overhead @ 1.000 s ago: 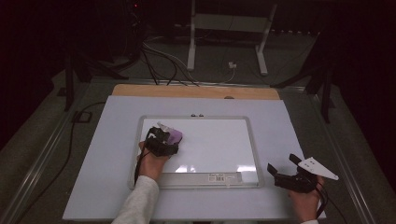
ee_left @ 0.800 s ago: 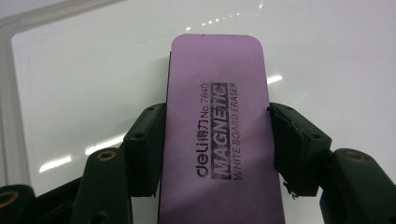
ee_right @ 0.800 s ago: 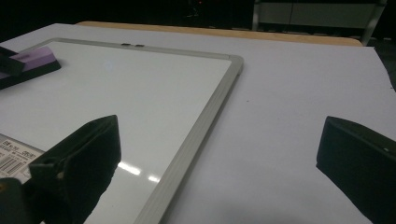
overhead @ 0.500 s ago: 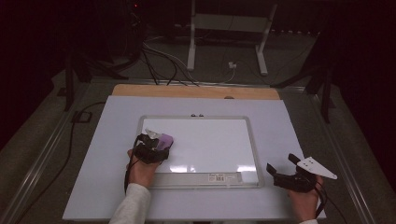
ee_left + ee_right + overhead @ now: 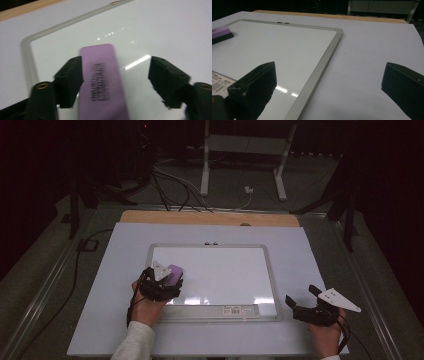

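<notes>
step: we are releasing the purple eraser [image 5: 102, 82] on the whiteboard [image 5: 220, 275] | left gripper [image 5: 115, 82]: jaws just opening, right pad clear | right gripper [image 5: 329, 82]: wide, empty | advice: lifting straight off, avoiding nudging it

I'm seeing dark print on the top of the purple eraser [image 5: 102, 85], but it's blurring too much for me to read. The white sticker [image 5: 219, 84] on the whiteboard's [image 5: 329, 50] near frame is showing a barcode with tiny, unreadable digits.
</notes>
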### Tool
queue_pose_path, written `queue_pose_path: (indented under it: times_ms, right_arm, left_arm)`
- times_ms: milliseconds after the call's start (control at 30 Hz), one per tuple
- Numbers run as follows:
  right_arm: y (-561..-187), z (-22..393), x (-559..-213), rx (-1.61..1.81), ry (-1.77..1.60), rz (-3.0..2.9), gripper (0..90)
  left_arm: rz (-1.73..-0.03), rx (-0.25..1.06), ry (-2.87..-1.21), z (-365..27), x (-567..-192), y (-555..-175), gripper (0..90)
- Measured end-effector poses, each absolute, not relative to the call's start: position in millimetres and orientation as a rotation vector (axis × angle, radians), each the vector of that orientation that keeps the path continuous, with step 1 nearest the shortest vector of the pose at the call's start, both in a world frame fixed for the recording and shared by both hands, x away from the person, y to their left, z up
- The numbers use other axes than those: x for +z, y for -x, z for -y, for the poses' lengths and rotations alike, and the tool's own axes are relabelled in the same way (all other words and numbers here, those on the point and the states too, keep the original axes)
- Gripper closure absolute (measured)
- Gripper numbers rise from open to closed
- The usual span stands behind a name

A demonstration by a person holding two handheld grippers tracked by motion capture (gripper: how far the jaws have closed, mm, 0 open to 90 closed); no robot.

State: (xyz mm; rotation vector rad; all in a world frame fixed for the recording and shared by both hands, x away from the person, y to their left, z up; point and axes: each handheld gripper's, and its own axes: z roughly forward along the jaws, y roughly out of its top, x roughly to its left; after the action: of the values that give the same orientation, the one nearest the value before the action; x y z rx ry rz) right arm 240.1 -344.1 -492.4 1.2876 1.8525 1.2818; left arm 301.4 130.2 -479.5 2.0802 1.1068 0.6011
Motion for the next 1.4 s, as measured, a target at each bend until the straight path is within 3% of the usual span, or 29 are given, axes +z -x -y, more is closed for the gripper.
queue_pose_path:
  times_ms: [533, 633, 767, 1133, 1400]
  right_arm:
    - [-239, 346, -492, 1.287, -1.29, -1.847, 0.0]
    - [-239, 346, -492, 1.285, -1.293, -1.847, 0.0]
    - [-239, 345, -492, 1.283, -1.29, -1.851, 0.0]
    - [-239, 345, -492, 1.284, -1.295, -1.852, 0.0]
    - [-239, 346, -492, 1.284, -1.296, -1.852, 0.0]
  left_arm:
    - [-1.218, 0.65, -2.147, -140, -495, -313, 32.7]
    - [-1.227, 0.665, -2.138, -143, -494, -312, 41.6]
    - [-1.23, 0.657, -2.142, -145, -494, -314, 42.6]
    - [-1.272, 0.64, -2.138, -150, -495, -319, 37.4]
    - [-1.307, 0.519, -2.093, -161, -497, -324, 36.6]
